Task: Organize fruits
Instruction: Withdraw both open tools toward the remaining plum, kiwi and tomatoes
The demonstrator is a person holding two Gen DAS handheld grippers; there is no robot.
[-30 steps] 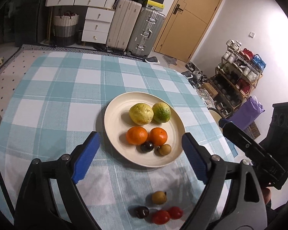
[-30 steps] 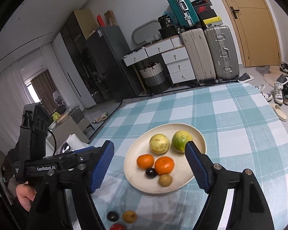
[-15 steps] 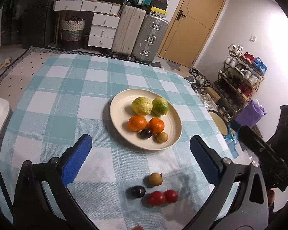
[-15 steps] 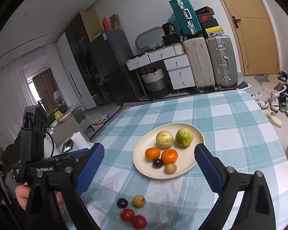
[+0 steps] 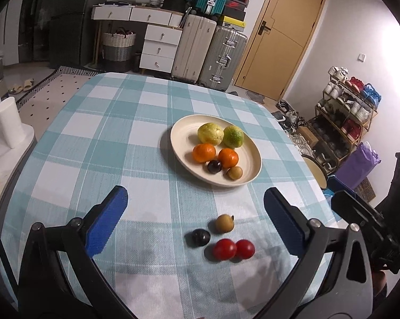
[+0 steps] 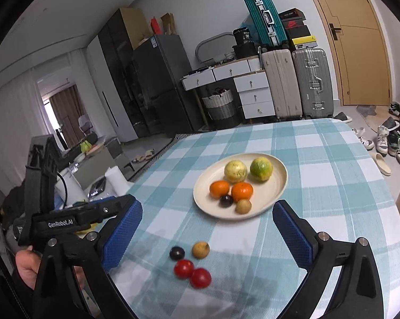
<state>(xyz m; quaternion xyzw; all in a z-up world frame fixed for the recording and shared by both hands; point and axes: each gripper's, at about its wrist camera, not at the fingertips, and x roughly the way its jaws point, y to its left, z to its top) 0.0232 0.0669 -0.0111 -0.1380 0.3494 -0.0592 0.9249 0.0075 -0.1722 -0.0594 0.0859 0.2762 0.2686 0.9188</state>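
A cream plate [image 5: 184, 138] on the checked cloth holds a yellow fruit [image 5: 210, 133], a green citrus [image 5: 233, 137], two oranges [image 5: 203, 152], a dark plum [image 5: 214, 166] and a small brown fruit [image 5: 234, 172]. Nearer to me, loose on the cloth, lie a brown fruit [image 5: 224, 223], a dark fruit [image 5: 200, 237] and two red tomatoes [image 5: 224, 249]. My left gripper [image 5: 195, 191] stands open above the cloth, short of the plate, with nothing held. The jaws of my right gripper [image 6: 207, 206] are opening and hold nothing; the tomatoes [image 6: 184, 268] lie below them.
The table's far edge [image 5: 157, 78] and right edge [image 5: 300, 159] curve away. Beyond stand suitcases [image 5: 210, 53], white drawers [image 5: 160, 47] and a shoe rack [image 5: 346, 106]. A white paper roll [image 5: 9, 122] stands off the left side. A hand [image 6: 27, 265] holds the left gripper.
Both grippers have drawn back from the plate and their jaws have spread wider. The loose fruits near the front edge now show fully in both views.
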